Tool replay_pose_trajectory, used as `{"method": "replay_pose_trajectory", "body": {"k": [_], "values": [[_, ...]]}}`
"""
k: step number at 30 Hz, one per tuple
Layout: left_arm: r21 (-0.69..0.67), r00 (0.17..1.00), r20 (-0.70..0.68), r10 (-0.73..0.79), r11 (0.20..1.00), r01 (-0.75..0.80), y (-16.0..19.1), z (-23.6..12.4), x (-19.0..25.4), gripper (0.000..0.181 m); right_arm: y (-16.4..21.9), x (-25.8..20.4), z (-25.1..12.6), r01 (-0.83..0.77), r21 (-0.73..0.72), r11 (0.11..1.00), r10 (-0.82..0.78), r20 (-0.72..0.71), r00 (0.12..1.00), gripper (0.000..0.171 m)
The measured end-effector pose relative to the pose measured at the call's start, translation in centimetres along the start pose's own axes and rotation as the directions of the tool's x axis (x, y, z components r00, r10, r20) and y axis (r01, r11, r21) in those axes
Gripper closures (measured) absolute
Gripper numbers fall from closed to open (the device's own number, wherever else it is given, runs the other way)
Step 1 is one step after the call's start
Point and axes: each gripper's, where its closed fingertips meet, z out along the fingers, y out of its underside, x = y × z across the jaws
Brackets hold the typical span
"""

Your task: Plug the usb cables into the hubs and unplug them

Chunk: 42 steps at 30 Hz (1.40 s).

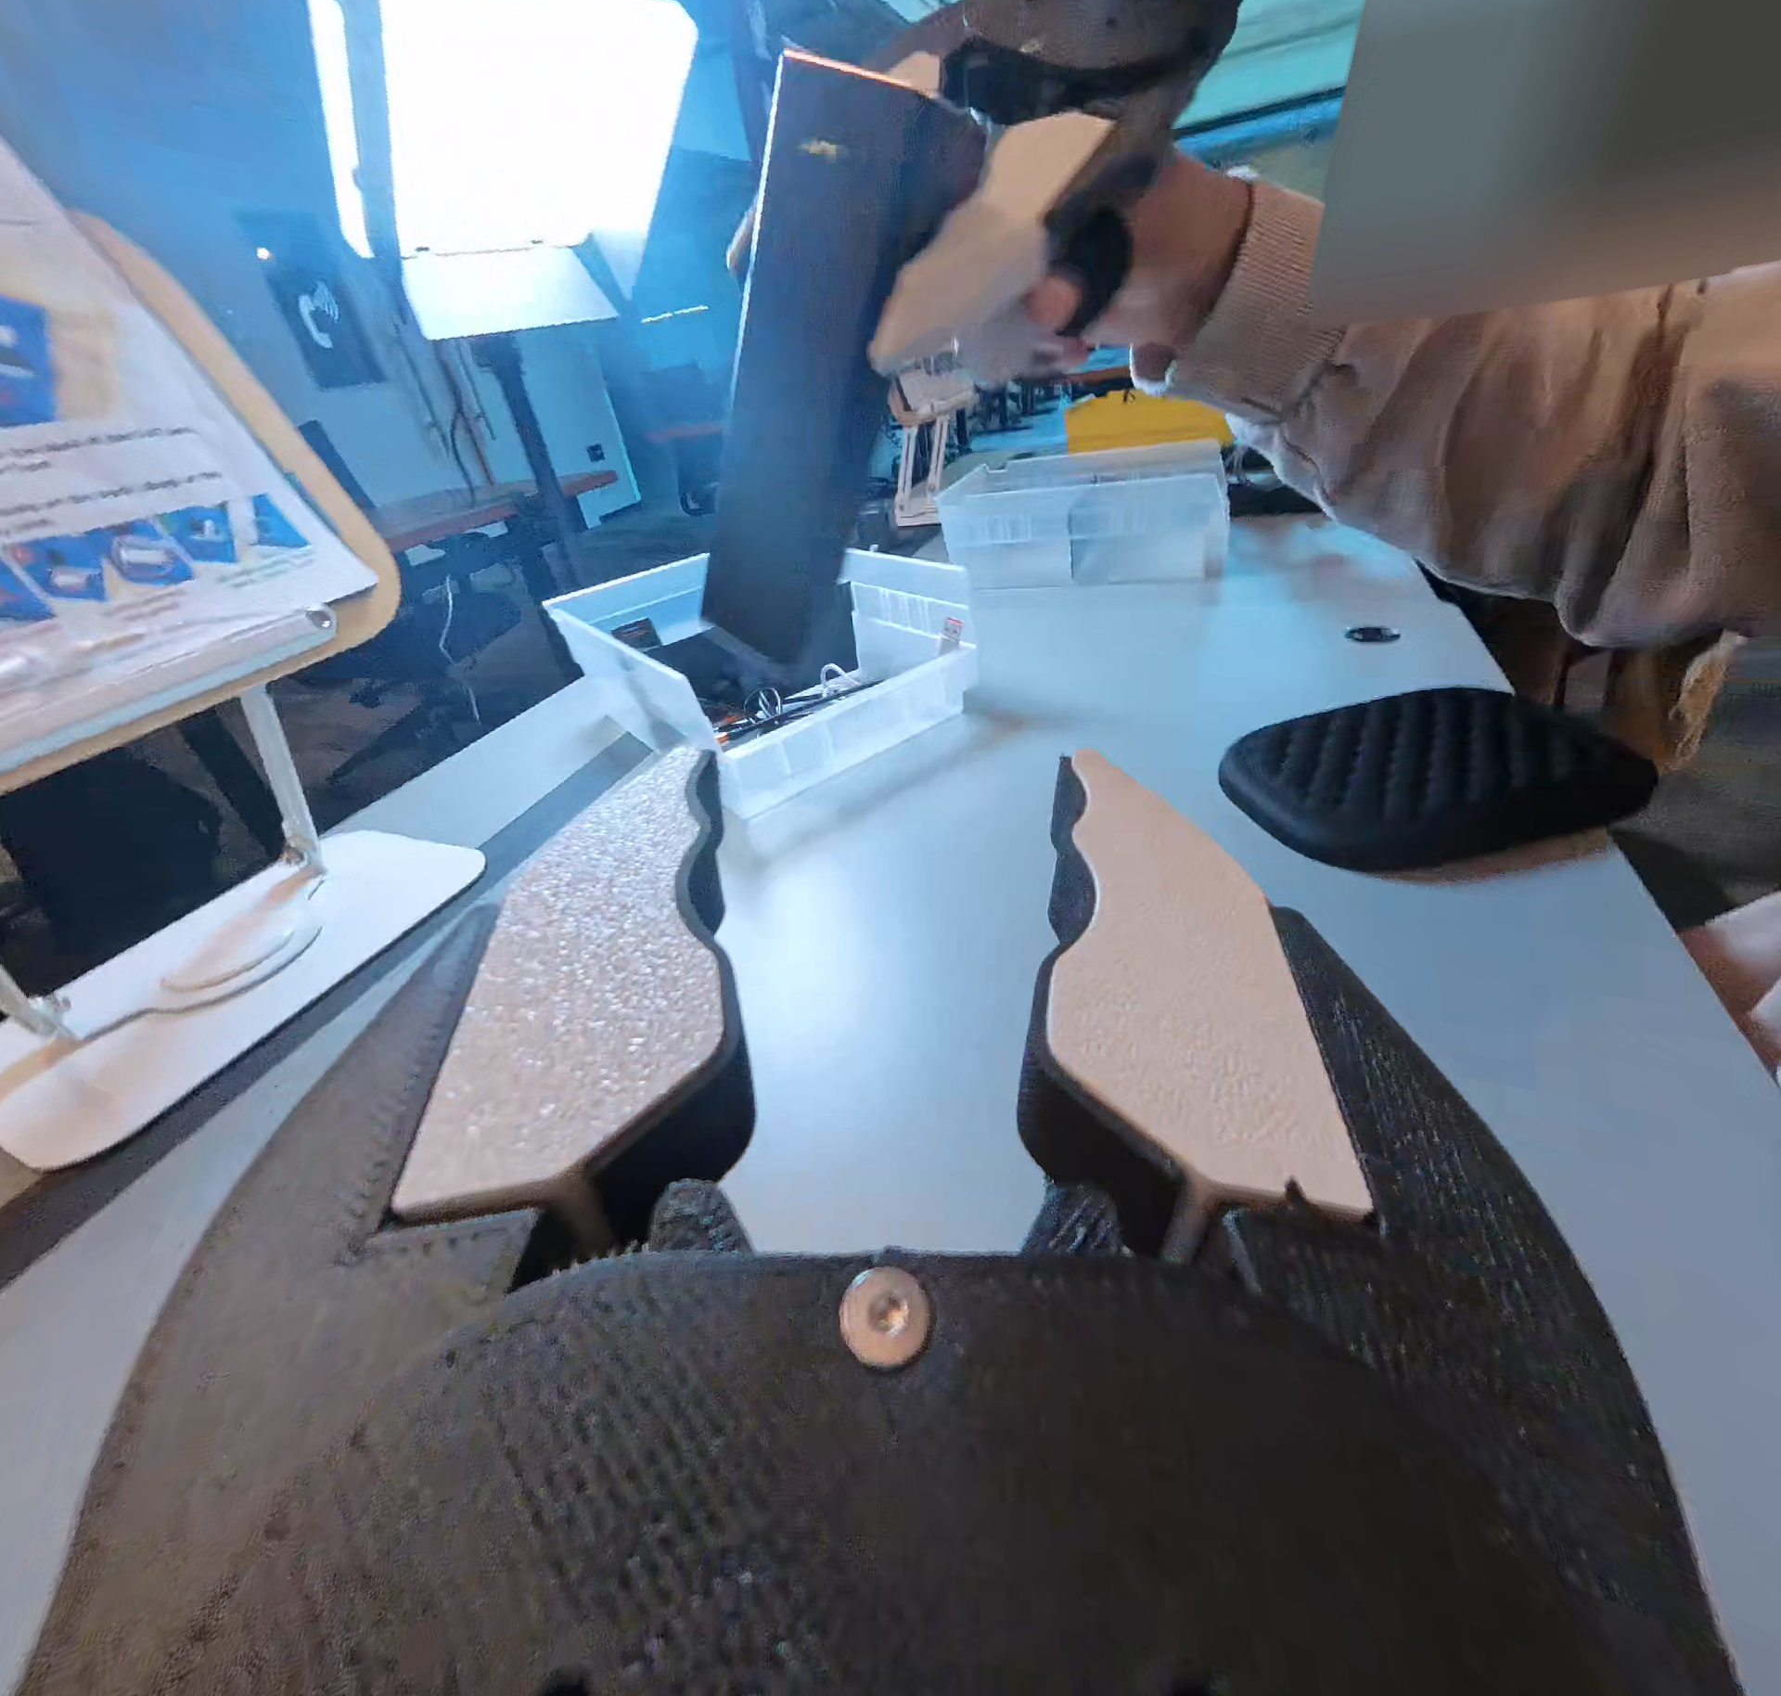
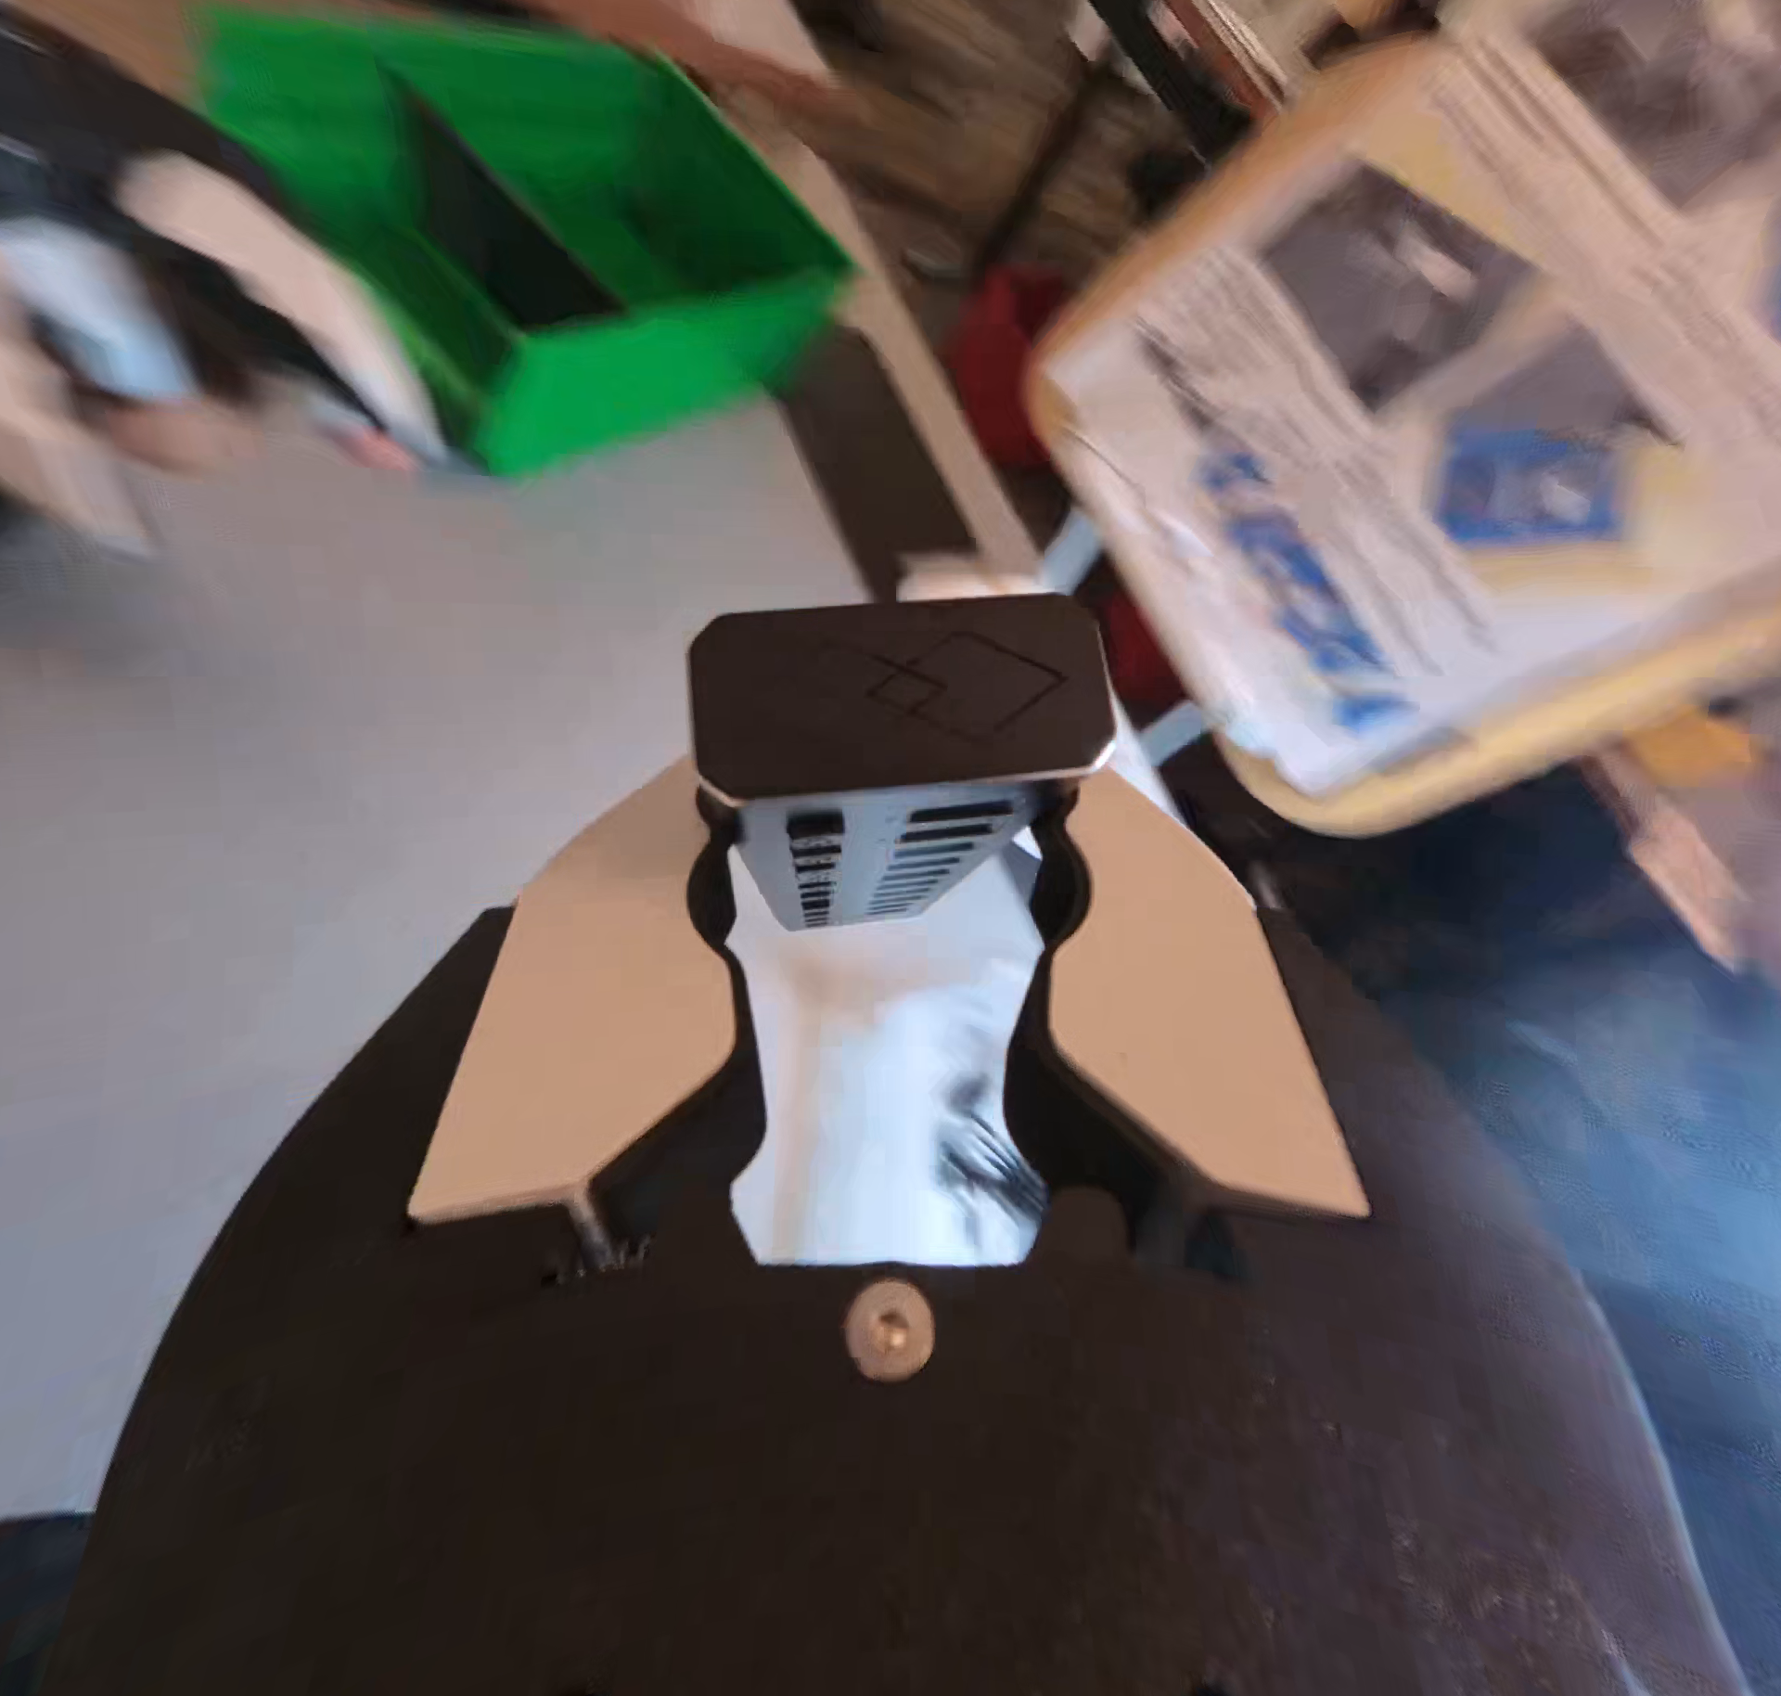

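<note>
My left gripper (image 1: pixel 887 773) is open and empty, low over the grey table (image 1: pixel 1108 975), pointing at a clear plastic bin (image 1: pixel 848 734) that holds dark cables (image 1: pixel 771 707). My right gripper (image 2: pixel 882 806) is shut on a long black USB hub (image 2: pixel 901 686) with a silver port face, seen end-on. In the left wrist view the right gripper (image 1: pixel 973 271) holds that hub (image 1: pixel 819 377) tilted, its lower end hanging just over the bin. A person's hand (image 1: pixel 1156 271) in a beige sleeve holds the gripper.
An instruction sheet on a white stand (image 1: pixel 145 532) is at the left; it also shows in the right wrist view (image 2: pixel 1426 416). A second clear bin (image 1: pixel 1079 517) is behind. A black padded rest (image 1: pixel 1426 773) lies at right. A green bin (image 2: pixel 540 242) stands far left.
</note>
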Motion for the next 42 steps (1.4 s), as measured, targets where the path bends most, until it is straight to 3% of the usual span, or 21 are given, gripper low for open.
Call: {"method": "replay_pose_trajectory", "body": {"k": [4, 8, 14, 18, 24, 27, 29, 34, 38, 40, 42], "values": [[-0.024, 1.000, 0.017, -0.022, 0.999, 0.022, 1.3, 0.3, -0.4, 0.116, 7.6, 12.8, -0.7, -0.117, -0.285, 0.952, 0.057, -0.208, 0.976, 0.111], [-0.006, 0.998, 0.047, -0.035, 0.999, 0.035, 1.4, 0.3, -0.7, 0.123, 17.4, 20.0, 1.1, -0.265, -0.513, 0.816, 0.113, -0.308, 0.945, 0.111], [0.063, 0.976, 0.209, -0.065, 0.997, 0.053, 0.9, -1.8, -4.5, 0.134, 28.4, 20.5, 5.3, -0.337, -0.742, 0.579, 0.245, -0.236, 0.940, 0.111], [0.112, 0.970, 0.200, -0.138, 0.987, 0.118, 1.3, -2.0, -5.2, 0.147, 30.1, 20.8, 9.0, -0.399, -0.719, 0.568, 0.350, -0.228, 0.909, 0.111], [0.005, 0.973, 0.206, -0.105, 0.994, 0.106, 3.3, -1.7, -5.2, 0.161, 32.0, 21.4, 11.6, -0.454, -0.717, 0.529, 0.421, -0.243, 0.874, 0.112], [-0.034, 0.973, 0.202, -0.115, 0.992, 0.125, 4.2, -1.5, -5.1, 0.157, 32.9, 21.6, 11.1, -0.504, -0.704, 0.500, 0.454, -0.283, 0.845, 0.111], [-0.054, 0.971, 0.211, -0.109, 0.991, 0.123, 4.5, -1.3, -5.1, 0.152, 32.3, 21.8, 10.5, -0.492, -0.687, 0.534, 0.433, -0.278, 0.858, 0.103], [-0.019, 0.945, 0.308, -0.105, 0.993, 0.117, 2.7, -2.5, -6.4, 0.140, 24.3, 20.3, 7.4, -0.464, -0.475, 0.747, 0.418, -0.207, 0.885, 0.105], [-0.094, 0.921, 0.389, 0.004, 0.995, 0.036, 2.3, -4.3, -7.5, 0.147, 16.1, 13.1, 3.3, -0.389, -0.198, 0.900, 0.372, -0.121, 0.921, 0.107], [-0.131, 0.901, 0.429, 0.070, 0.991, -0.015, 1.9, -5.4, -7.7, 0.154, 13.1, 8.5, 1.0, -0.439, -0.024, 0.898, 0.436, -0.077, 0.897, 0.110], [-0.163, 0.868, 0.475, 0.145, 0.984, -0.075, 1.4, -6.9, -8.0, 0.168, 12.3, 3.6, -1.3, -0.465, 0.062, 0.883, 0.469, -0.059, 0.881, 0.112]]}}
